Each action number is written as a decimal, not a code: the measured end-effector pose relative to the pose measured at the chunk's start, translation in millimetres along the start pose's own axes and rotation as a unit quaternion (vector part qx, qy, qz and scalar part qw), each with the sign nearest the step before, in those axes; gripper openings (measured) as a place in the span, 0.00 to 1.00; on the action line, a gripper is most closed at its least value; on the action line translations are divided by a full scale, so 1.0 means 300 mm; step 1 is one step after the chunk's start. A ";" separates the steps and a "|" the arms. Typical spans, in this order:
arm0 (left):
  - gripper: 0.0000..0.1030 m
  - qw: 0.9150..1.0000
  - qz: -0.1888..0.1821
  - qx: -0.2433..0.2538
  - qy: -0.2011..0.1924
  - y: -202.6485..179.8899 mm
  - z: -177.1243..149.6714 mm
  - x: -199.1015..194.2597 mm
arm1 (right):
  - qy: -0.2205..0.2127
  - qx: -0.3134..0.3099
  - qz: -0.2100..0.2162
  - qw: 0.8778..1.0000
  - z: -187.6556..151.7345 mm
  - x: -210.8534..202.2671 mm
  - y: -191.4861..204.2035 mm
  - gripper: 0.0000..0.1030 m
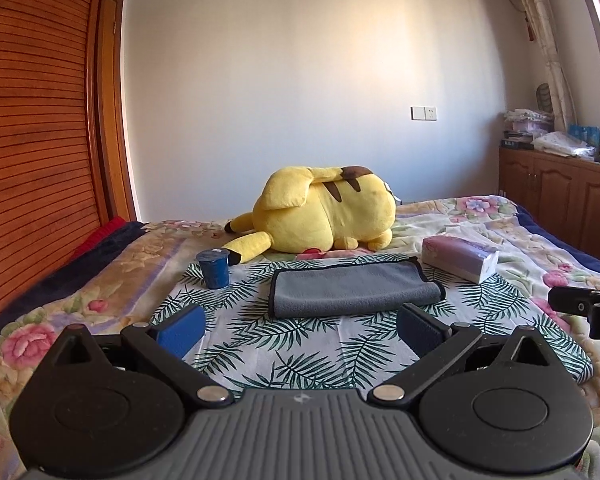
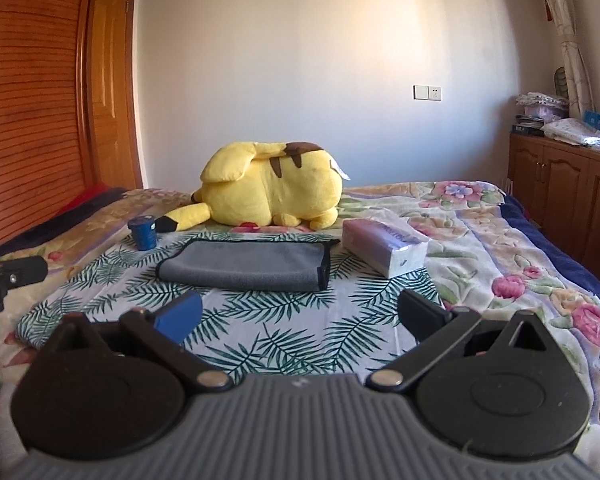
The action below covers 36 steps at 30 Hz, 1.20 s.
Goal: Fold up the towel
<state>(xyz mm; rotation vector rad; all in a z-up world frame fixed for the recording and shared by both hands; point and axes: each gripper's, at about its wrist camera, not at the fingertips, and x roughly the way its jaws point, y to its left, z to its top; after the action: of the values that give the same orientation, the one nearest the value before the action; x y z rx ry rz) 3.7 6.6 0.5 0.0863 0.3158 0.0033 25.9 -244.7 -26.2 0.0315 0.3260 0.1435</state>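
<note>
A grey towel (image 1: 354,289) with a dark hem lies folded on a leaf-print cloth (image 1: 300,356) spread on the bed. It also shows in the right wrist view (image 2: 246,266). My left gripper (image 1: 300,326) is open and empty, a short way in front of the towel. My right gripper (image 2: 300,314) is open and empty too, in front of the towel and a little to its right. Each gripper shows at the edge of the other's view: the right gripper (image 1: 588,306) and the left gripper (image 2: 8,276).
A blue cup (image 1: 213,268) stands left of the towel. A tissue pack (image 1: 460,258) lies to its right. A yellow plush toy (image 1: 324,212) lies behind it. A wooden wardrobe (image 1: 32,140) stands at the left, cabinets (image 1: 560,192) at the right.
</note>
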 end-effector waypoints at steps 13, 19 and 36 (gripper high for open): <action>1.00 1.000 -0.001 0.002 0.005 0.003 -0.010 0.007 | -0.007 0.001 -0.002 1.000 0.002 -0.004 -0.002 1.00; 1.00 1.000 -0.001 0.003 0.005 0.004 -0.012 0.008 | -0.007 0.001 -0.003 1.000 0.002 -0.005 -0.001 1.00; 1.00 1.000 -0.001 0.004 0.007 0.003 -0.018 0.009 | -0.006 -0.002 -0.002 1.000 0.004 -0.006 0.005 1.00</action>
<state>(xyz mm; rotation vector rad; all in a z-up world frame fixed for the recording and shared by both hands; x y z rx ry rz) 4.6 7.9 -5.4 0.0935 0.3298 0.0008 24.4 -243.4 -24.6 0.0281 0.3137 0.1395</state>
